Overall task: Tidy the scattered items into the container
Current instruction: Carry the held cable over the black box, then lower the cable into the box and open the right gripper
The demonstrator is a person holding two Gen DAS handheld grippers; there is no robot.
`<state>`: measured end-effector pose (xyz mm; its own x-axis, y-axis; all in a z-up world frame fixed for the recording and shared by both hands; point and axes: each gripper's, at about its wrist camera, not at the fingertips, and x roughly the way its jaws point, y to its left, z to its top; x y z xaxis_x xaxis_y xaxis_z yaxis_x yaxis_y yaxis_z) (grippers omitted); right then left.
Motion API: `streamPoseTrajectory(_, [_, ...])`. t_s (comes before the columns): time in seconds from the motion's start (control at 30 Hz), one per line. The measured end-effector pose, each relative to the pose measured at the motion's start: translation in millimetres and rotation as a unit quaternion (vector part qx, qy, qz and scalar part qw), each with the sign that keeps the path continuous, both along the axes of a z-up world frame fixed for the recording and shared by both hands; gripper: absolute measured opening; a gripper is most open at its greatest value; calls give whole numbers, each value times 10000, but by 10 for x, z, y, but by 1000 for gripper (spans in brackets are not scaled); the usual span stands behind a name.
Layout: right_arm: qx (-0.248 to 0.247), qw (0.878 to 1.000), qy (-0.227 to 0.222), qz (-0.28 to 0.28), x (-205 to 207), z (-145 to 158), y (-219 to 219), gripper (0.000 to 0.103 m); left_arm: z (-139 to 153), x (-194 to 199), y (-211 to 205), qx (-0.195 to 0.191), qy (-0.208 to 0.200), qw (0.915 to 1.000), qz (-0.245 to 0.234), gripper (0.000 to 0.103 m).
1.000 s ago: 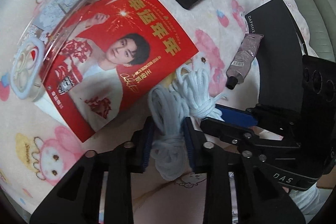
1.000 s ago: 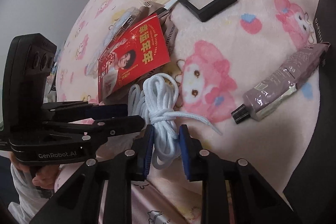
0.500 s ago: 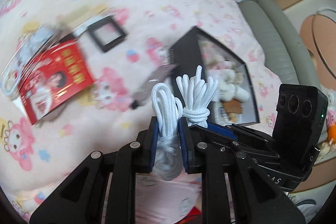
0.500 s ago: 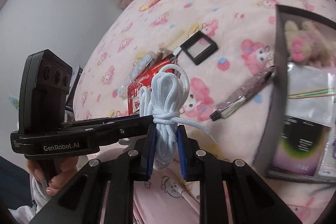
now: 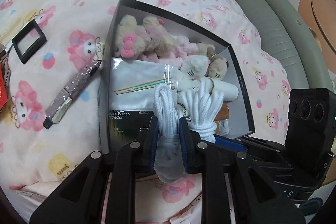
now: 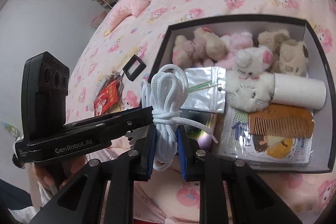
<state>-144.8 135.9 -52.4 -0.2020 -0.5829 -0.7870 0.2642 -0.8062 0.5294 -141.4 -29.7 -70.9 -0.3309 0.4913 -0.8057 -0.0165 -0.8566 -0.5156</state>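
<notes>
A bundle of white cord is held by both grippers side by side, lifted over the near edge of the black open box. My left gripper is shut on one coil of it. My right gripper is shut on the knotted coil. The box holds plush toys, a zip bag, a white roll, a wooden comb and flat packets. A grey-pink tube and a black square frame lie on the pink bedspread left of the box.
A red leaflet with other small items lies further left on the bed. A pink pillow sits at the far end. A grey padded bed edge runs along the right. Shelves stand by the far wall.
Both grippers, still holding the cord, have lifted and swung right from beside the red leaflet to over the near edge of the box.
</notes>
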Motion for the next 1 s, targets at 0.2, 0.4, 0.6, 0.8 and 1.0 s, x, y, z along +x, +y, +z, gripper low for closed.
streamPoseTrajectory(0.2, [-12,9996,-261,-55,-111,-220,62,18,-101,-127,172,-702,111,9975,-35,19])
streamPoseTrajectory(0.4, [331,9980,-528,-108,-205,-392,84,19,-186,-243,270,-760,-310,9957,-436,19])
streamPoseTrajectory(0.6, [-87,9991,-268,-306,-172,-202,283,40,35,-191,140,-677,-126,9965,-479,22])
streamPoseTrajectory(0.8, [-233,9857,252,-1651,-190,-46,726,30,48,-211,313,75,20,9981,-617,15])
streamPoseTrajectory(1.0, [432,9845,274,-1678,-189,-92,645,24,-299,-349,813,-214,-434,9937,-1012,15])
